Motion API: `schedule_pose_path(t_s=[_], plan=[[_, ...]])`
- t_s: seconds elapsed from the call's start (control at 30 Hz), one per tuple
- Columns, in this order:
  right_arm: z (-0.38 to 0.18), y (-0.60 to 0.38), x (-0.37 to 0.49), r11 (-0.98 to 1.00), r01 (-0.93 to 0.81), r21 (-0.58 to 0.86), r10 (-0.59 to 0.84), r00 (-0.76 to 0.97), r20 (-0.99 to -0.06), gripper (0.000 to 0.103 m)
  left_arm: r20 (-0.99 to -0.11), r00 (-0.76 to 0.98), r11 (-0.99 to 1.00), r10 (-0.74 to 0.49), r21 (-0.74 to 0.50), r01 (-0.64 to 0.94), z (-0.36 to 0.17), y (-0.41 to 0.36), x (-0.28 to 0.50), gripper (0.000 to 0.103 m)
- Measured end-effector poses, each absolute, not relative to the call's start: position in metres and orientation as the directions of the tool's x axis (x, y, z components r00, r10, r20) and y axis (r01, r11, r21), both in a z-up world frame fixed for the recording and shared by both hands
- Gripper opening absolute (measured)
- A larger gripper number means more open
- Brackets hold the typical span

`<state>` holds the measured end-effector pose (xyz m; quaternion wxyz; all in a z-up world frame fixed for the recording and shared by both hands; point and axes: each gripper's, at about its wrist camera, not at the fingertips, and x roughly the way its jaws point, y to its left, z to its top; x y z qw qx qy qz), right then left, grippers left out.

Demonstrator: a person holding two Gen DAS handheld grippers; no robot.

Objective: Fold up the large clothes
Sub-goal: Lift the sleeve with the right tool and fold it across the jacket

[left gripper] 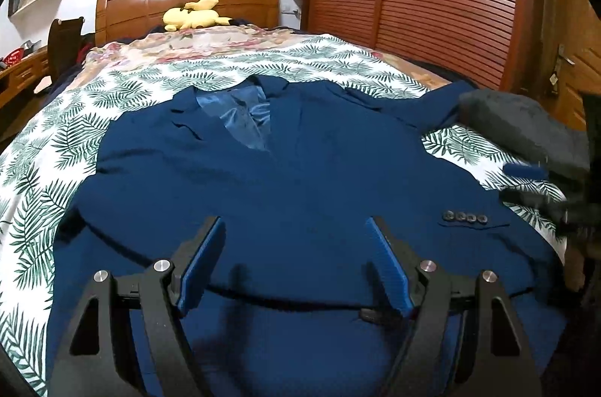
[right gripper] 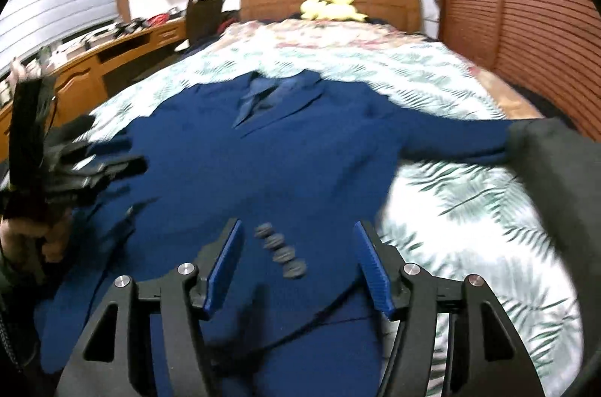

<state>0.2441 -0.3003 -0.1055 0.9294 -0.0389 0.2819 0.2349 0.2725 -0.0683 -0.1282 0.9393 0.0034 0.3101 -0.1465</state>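
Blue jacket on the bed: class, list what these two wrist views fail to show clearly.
- Blue jacket hem: cut off by the bottom edge and hidden behind the left tongs, left wrist view.
- Far sleeve end: covered by a dark grey cloth, right wrist view.
- Cuff buttons: motion-blurred between the open right tongs, right wrist view.
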Motion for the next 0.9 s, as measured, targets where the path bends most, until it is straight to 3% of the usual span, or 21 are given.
schedule_pose_path(t_s=[0.53,0.9], plan=[[-0.081,-0.376,0.377,0.983,-0.185,-0.014,0.137,0.777,-0.615,0.065,-0.589,0.755,0.951,-0.288,-0.081,0.299,-0.128,-0.071,0.272,0.077],[-0.115,-0.361,0.444,0.981,-0.114,0.158,0.193,0.664,-0.722,0.065,-0.587,0.756,0.95,-0.29,-0.081,0.301,-0.129,-0.071,0.273,0.077]])
